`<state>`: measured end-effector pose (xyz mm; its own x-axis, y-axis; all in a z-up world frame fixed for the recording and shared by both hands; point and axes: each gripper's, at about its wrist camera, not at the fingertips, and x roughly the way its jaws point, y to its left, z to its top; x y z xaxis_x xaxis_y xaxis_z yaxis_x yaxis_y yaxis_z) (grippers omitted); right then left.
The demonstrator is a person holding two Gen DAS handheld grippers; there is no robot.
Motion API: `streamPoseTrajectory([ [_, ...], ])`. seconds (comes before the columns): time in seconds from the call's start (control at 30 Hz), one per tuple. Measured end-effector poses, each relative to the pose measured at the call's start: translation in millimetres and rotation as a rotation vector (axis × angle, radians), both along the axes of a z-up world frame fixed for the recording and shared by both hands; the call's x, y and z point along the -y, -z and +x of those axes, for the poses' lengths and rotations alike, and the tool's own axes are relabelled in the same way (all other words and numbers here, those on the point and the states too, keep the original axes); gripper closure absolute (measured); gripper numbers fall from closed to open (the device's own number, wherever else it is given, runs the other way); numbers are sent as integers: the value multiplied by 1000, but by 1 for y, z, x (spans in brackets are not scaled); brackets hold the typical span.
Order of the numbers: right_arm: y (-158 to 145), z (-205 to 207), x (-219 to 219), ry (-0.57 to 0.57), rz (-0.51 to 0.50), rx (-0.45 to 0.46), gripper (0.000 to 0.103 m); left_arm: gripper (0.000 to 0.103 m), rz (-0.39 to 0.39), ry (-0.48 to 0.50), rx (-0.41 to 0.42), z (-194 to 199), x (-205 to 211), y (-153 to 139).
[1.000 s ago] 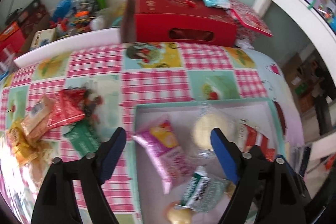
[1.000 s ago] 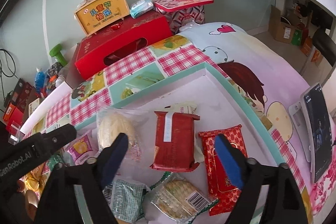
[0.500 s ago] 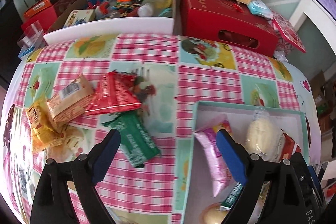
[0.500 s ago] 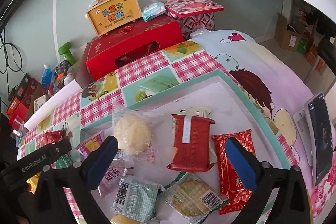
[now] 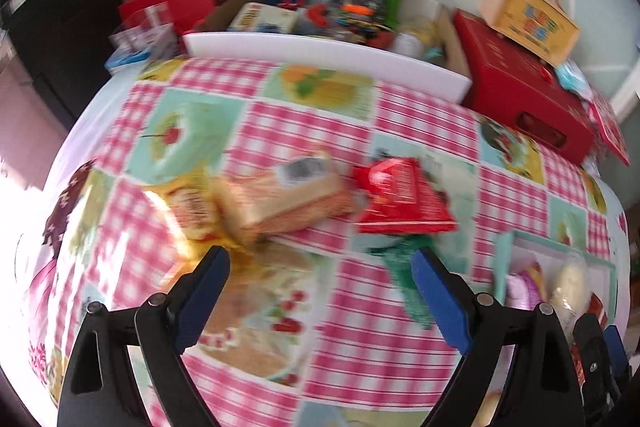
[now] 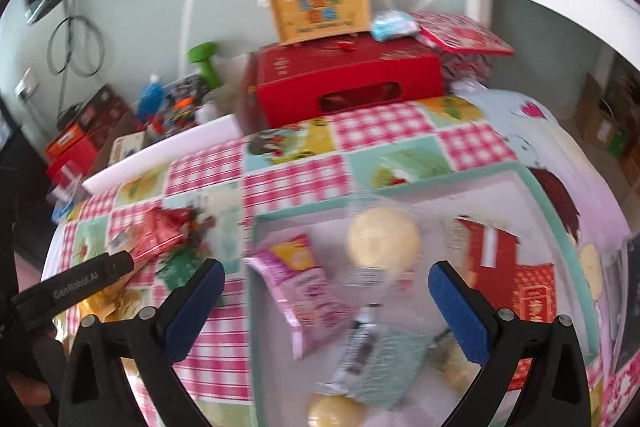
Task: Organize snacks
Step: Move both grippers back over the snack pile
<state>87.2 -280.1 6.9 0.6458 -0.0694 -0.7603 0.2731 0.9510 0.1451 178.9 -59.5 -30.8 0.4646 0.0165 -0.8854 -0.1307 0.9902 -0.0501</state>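
Snacks in sealed wrappers lie in two groups on a table spread with a pink gingham cloth [image 5: 352, 331] set with picture squares. To the left, loose on the cloth, sit a yellow packet [image 5: 188, 211], a tan wafer-like pack [image 5: 288, 199] with a barcode label leaning against it, a red packet [image 5: 404, 199] just right of that, and a green packet [image 5: 404, 267] near the red one's lower edge; all are blurred, so their print cannot be read. To the right, a shallow white tray with a teal rim [image 6: 532, 183] holds the rest: a pink pouch [image 6: 308, 283], a pale round bun in clear film [image 6: 384, 239], a red pack with a white band [image 6: 492, 251], a red and gold sachet [image 6: 536, 291], a pale green foil pack [image 6: 380, 359] and two more pale round pieces at the near edge. The left gripper [image 5: 320, 291] hangs over the cloth near the loose pile, its blue-padded fingers spread apart with nothing between them. The right gripper [image 6: 326, 301] hovers over the tray's left part, its fingers wide apart and touching no snack. At the far edge stand a red carton [image 6: 344, 83] with a yellow handled box [image 6: 320, 7] on top.
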Motion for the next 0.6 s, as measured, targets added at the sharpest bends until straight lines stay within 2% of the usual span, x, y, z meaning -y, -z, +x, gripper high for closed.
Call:
streamPoseTrajectory([
  [0.17, 2, 8, -35, -88, -5, 4, 0, 10, -14, -71, 9, -6, -41, -1],
  [0.43, 9, 19, -88, -225, -21, 15, 0, 11, -91, -196, -1, -14, -109, 5],
  [0.6, 23, 27, -108, -279, -38, 4, 0, 11, -121, -238, -14, -13, -131, 14],
])
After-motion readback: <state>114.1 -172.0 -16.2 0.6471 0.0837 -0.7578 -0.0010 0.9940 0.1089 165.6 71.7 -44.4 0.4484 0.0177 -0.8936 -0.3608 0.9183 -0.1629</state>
